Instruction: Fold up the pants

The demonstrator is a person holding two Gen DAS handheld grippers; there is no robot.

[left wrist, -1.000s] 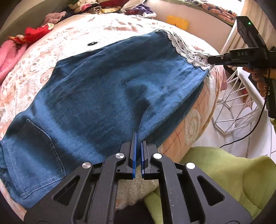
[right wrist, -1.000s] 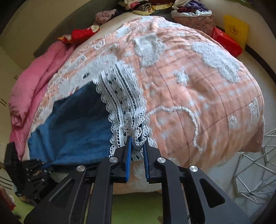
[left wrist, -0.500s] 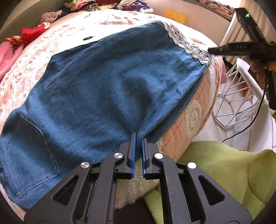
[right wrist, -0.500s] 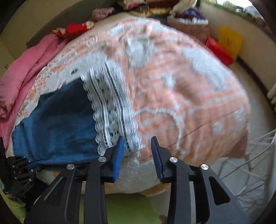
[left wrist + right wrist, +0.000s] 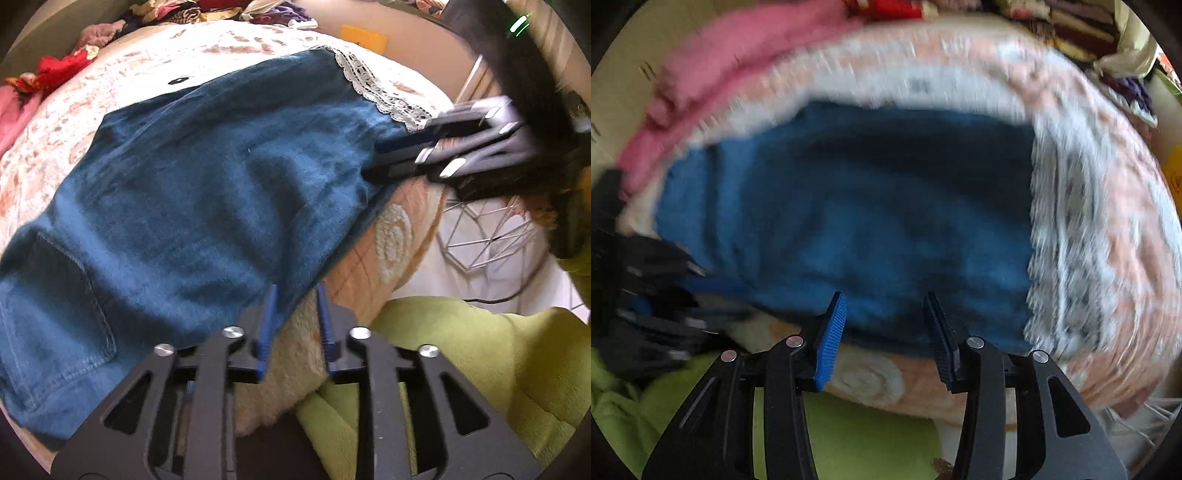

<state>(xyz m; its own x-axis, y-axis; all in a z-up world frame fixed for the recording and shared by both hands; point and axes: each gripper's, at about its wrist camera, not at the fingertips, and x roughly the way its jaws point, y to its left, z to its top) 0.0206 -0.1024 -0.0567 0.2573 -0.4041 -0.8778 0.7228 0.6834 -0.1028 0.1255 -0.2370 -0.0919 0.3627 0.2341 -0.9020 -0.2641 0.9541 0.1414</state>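
Blue denim pants [image 5: 207, 192] with a white lace hem [image 5: 373, 88] lie spread flat on the peach patterned bed cover [image 5: 391, 236]. A back pocket [image 5: 70, 295] shows at the lower left. My left gripper [image 5: 295, 295] is open at the near edge of the pants, its jaws apart and holding nothing. My right gripper [image 5: 884, 306] is open over the pants [image 5: 871, 206] near the lace hem [image 5: 1067, 229]; this view is motion-blurred. The right gripper also shows in the left wrist view [image 5: 380, 158], at the pants' right edge below the lace.
A pink blanket [image 5: 713, 70] and piled clothes [image 5: 192, 9] lie at the far side of the bed. A white wire basket [image 5: 487, 229] stands beside the bed on the right. Green fabric [image 5: 461, 354] lies below the near bed edge.
Both grippers have opened and let go of the pants. The right gripper swung left from the lace hem to the pants' near edge. The pants now lie flat.
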